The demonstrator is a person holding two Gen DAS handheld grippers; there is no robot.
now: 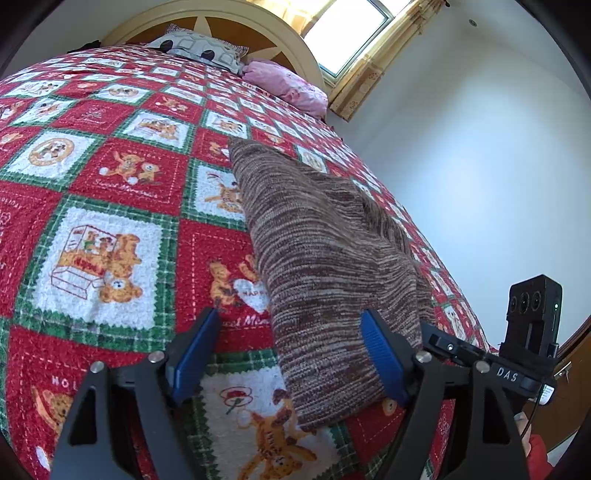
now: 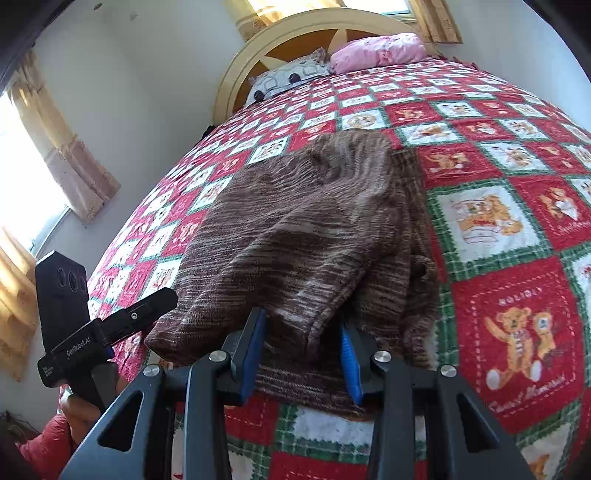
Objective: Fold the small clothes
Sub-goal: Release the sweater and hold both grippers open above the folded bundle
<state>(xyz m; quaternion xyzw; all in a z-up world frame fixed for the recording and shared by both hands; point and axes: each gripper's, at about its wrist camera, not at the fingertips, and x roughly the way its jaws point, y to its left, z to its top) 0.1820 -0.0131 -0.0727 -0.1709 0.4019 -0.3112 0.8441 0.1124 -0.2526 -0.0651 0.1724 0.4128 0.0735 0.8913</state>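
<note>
The black gripper body (image 1: 511,373) at the right of the left wrist view reads "DAS". In the right wrist view, the black gripper at left (image 2: 79,345) reads "GenRobot.AI". A near red square on the quilt (image 2: 517,332) reads "HOLIDAY".

Bed quilt (image 1: 110,184): red, white and green patchwork of squares printed with teddy bears and hearts, covering the whole bed.
Headboard (image 1: 258,22): arched, cream frame with brown panels and a cream star.
Pillow (image 1: 199,50): grey-white, geometric print with dark ovals, leaning at the headboard.
Pink cushion (image 1: 284,85): crumpled, just beside the pillow at the head end.
Window (image 1: 354,29): bright, behind the headboard.
Curtains (image 1: 373,66): yellow-beige, patterned. A second curtained window (image 2: 22,166) shows in the right wrist view.
Wall (image 1: 480,147): plain white.
</note>
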